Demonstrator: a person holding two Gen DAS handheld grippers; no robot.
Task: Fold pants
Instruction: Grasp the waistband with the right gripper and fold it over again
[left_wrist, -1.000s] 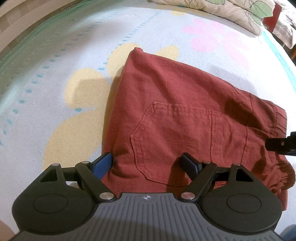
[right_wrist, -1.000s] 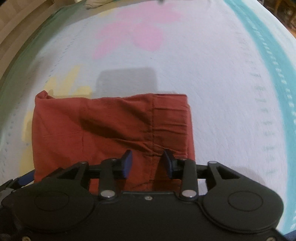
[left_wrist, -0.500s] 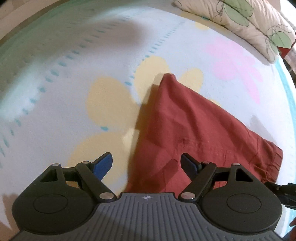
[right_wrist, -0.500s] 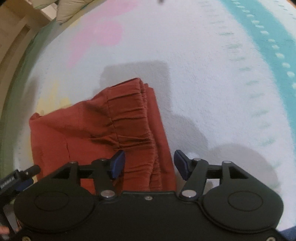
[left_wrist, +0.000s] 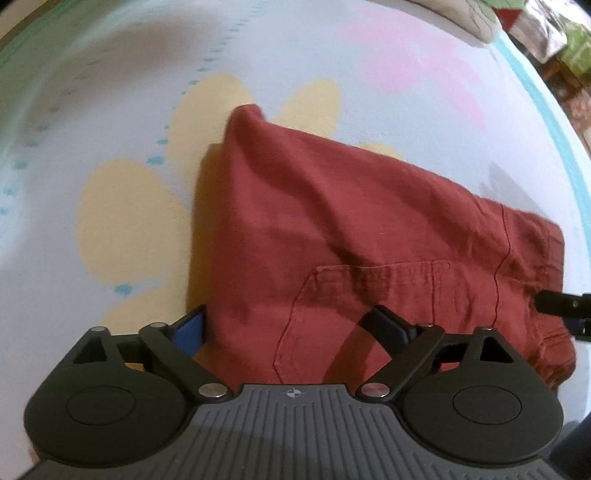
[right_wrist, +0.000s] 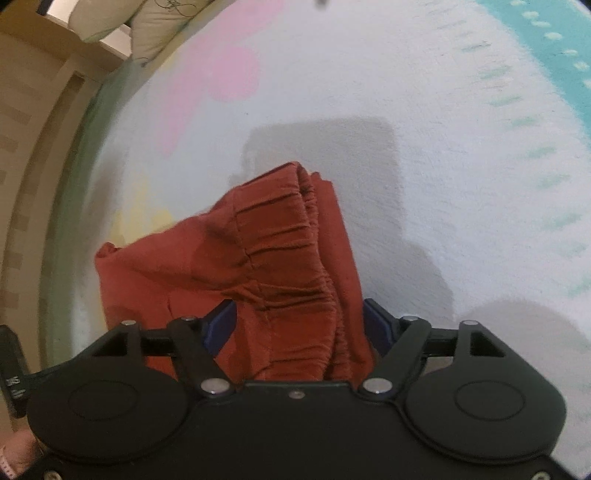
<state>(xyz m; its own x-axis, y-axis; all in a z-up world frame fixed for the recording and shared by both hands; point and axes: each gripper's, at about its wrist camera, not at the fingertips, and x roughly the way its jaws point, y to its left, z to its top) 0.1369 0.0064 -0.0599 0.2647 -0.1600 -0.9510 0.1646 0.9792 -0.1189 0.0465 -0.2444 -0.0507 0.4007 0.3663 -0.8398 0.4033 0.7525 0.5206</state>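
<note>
Right gripper (right_wrist: 299, 325) jaws wide, just closing slightly, astride pants (right_wrist: 280, 266) waistband, left gripper (left_wrist: 291, 328) jaws apart over pocket, on flowered sheet (left_wrist: 122, 206)

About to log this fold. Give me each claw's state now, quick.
Left claw: open, over the pants, gripping nothing.
Right claw: open, jaws just closing slightly, waistband between them, not pinched.

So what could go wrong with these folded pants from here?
The pants bulge at the gathered waistband, so the layers may spring apart. Both grippers, left and right, stand open just over the cloth; the right one's jaws have just narrowed a little, and a fingertip could snag and drag the fold.
</note>
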